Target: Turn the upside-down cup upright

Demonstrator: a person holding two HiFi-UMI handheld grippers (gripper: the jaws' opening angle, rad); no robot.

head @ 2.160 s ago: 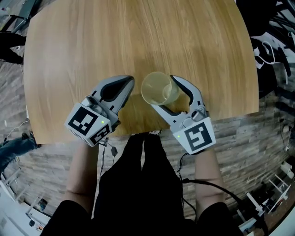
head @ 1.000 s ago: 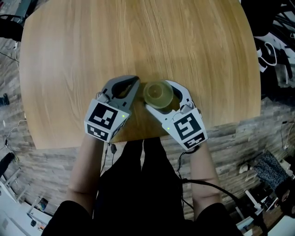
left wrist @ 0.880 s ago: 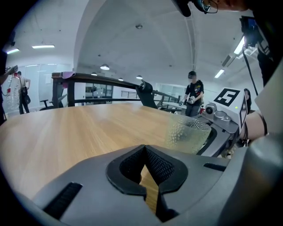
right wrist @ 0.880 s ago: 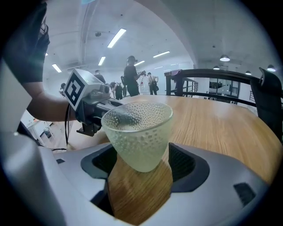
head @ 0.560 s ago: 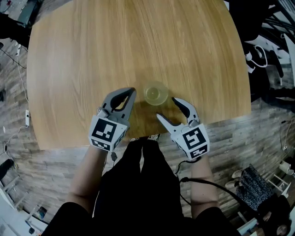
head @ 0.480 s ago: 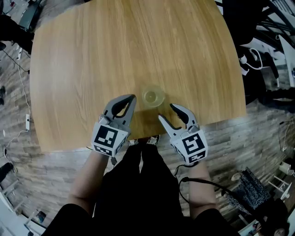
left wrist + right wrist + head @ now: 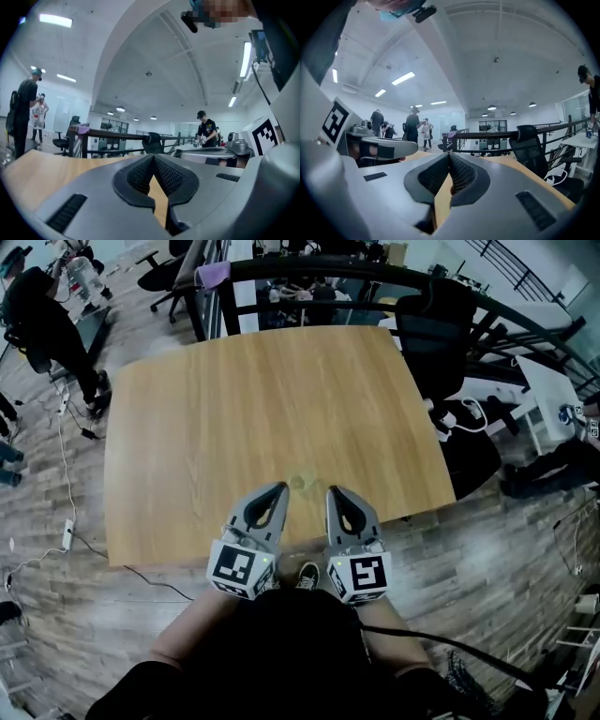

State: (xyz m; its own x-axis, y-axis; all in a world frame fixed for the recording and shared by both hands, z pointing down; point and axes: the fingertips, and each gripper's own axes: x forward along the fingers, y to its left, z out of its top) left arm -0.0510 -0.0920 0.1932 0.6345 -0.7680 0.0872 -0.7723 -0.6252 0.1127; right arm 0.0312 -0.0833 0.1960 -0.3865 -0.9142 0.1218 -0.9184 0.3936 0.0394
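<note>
Hovering side by side above the near edge of the tabletop [image 7: 262, 399], the left gripper [image 7: 279, 489] and the right gripper [image 7: 334, 491] point out level across the room. The left fingers [image 7: 169, 176] are pressed together at their tips, with nothing between them. The right fingers [image 7: 461, 174] have just been closing and now meet at their tips as well, empty. The cup [image 7: 302, 484] sits on the tabletop just beyond the fingertips, in the gap between the two pairs, touching neither. It shows small and pale from above, and I cannot tell for certain which way its mouth faces. A black chair [image 7: 431, 315] stands well beyond the fingers, at the tabletop's far right corner.
</note>
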